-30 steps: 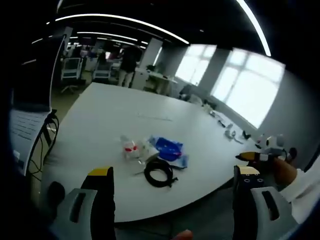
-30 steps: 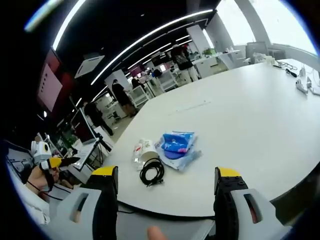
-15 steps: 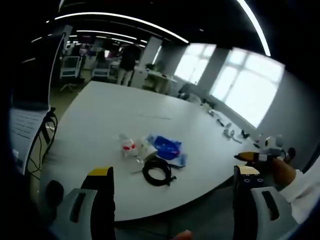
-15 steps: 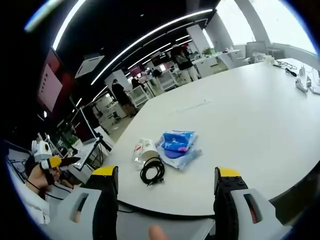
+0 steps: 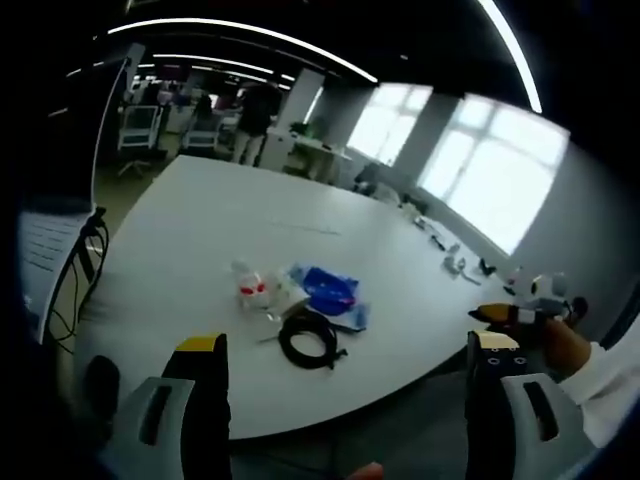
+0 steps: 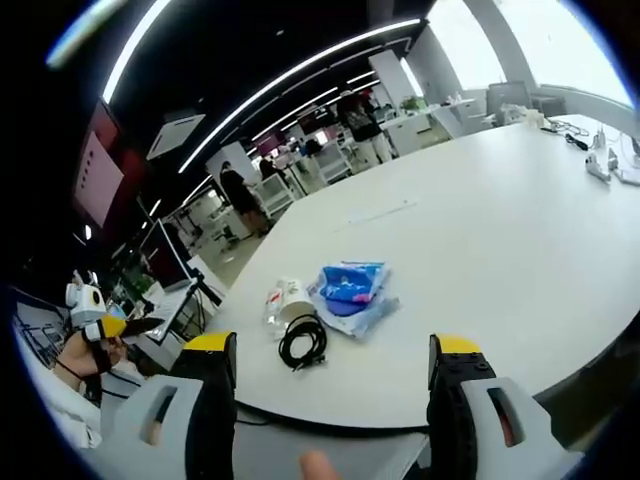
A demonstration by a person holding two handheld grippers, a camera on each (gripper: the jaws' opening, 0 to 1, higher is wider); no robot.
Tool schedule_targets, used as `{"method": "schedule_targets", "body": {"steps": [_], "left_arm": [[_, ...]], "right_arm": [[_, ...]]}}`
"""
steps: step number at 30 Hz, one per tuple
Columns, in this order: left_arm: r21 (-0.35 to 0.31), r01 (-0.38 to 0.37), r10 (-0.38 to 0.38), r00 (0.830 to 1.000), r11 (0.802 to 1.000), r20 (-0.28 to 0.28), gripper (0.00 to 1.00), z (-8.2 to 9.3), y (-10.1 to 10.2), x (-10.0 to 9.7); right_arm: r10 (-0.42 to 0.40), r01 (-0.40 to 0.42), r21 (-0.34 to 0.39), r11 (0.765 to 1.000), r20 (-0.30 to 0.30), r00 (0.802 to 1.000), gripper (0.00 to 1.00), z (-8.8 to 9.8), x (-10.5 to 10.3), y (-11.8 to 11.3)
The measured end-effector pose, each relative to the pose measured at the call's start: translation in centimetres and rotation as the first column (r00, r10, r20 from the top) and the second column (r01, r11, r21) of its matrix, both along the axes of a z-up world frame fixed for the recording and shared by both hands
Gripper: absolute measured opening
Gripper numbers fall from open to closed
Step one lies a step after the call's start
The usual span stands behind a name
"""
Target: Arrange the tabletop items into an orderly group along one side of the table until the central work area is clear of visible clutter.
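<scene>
Little has changed over the last second. In the left gripper view the whole scene has slid slightly up and to the left, which reads as a small tilt of the hand, not a move of the things; the right gripper view is almost the same as before. The work has not begun: nothing is touched, and both grippers hang off the near edge of the large white table.

The left gripper has its jaws spread wide with nothing between them, and so does the right gripper.

The clutter sits as one small cluster close to the near edge. A black coiled cable lies nearest the edge. Just behind it lie a crumpled clear plastic wrapper with red print and a blue-and-clear plastic packet, the two touching or nearly so. In the left gripper view the same cable, wrapper and packet appear.

Along the far right edge of the table lie a few small white and dark objects, too small to identify. Beyond the table stand office chairs and people. Nothing blocks the approach to the cluster. I judge the loose cable loops and the slippery wrapper to be the awkward ones to grip.
</scene>
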State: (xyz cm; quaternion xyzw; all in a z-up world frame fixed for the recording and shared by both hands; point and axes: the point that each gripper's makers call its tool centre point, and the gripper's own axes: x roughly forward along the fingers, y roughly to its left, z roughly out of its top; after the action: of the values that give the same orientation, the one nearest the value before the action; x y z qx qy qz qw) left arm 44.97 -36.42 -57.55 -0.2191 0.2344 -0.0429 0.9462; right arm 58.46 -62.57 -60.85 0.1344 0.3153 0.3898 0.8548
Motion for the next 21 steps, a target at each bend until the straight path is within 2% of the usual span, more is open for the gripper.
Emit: {"method": "schedule_targets", "body": {"steps": [10,13,14,21], "left_arm": [[-0.009,0.017,-0.017,1.000,1.000,-0.023,0.96,-0.4,-0.5,0.6],[-0.006,0.017,-0.017,0.999,1.000,-0.030,0.96,-0.6,-0.5,0.8],[-0.019,0.024,-0.025,0.998,1.000,-0.052,0.96,-0.8,-0.6,0.7],[-0.006,0.042,-0.043,0.998,0.999,-0.046,0.96,-0.6,-1.0,1.4]], "right_arm": [[-0.003,0.003,0.004,1.000,0.003,1.000,0.76,0.5,0.2,-0.1],[-0.020,0.020,0.008,1.000,0.009,1.000,0.76,0.2,0.6,-0.8],[-0.035,0.035,0.012,0.999,-0.005,0.999,0.76,0.0,0.6,-1.0],[-0.051,0.051,0.015,0.999,0.004,0.999,0.75,-0.3,-0.4,-2.6]]}}
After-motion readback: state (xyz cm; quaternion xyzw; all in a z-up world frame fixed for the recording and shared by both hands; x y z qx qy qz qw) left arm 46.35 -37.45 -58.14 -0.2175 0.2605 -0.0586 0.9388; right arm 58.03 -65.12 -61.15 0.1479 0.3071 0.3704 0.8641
